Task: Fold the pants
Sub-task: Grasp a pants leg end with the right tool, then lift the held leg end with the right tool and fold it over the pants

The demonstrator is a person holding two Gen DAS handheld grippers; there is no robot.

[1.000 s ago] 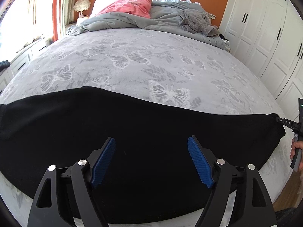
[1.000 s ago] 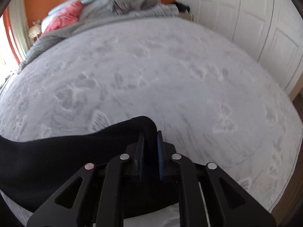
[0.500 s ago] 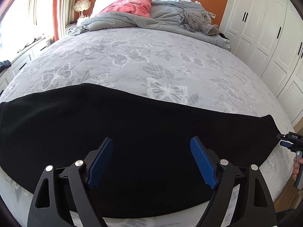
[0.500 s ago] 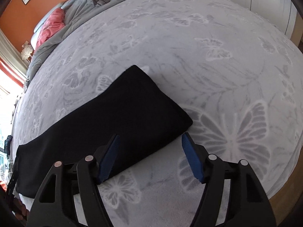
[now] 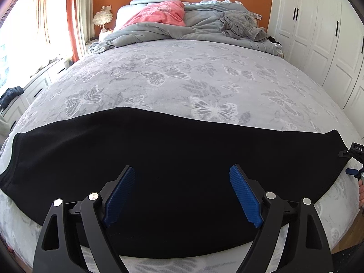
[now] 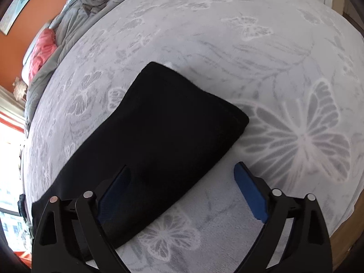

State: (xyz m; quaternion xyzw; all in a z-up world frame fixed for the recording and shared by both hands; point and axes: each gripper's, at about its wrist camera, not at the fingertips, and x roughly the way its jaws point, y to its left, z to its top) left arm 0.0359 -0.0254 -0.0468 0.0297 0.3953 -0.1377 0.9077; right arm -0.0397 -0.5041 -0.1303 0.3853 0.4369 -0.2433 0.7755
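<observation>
Black pants (image 5: 173, 159) lie flat as a long band across the near edge of the bed, legs stacked. My left gripper (image 5: 182, 186) is open and empty, hovering over the middle of the pants. My right gripper (image 6: 182, 182) is open and empty above the right end of the pants (image 6: 163, 132), with the near edge of that end between its fingers. The right gripper also shows at the far right of the left wrist view (image 5: 355, 159), just beside the pants' end.
The bed has a grey butterfly-print cover (image 5: 182, 79). A crumpled grey duvet (image 5: 193, 29) and pink pillow (image 5: 159, 13) lie at the head. White wardrobes (image 5: 318, 34) stand on the right, a window and drawers on the left. Wooden floor shows at the right bed edge.
My right gripper has let go of the pants' end, opened and lifted back from it. The pants' end now lies flat. The left gripper stayed open over the middle.
</observation>
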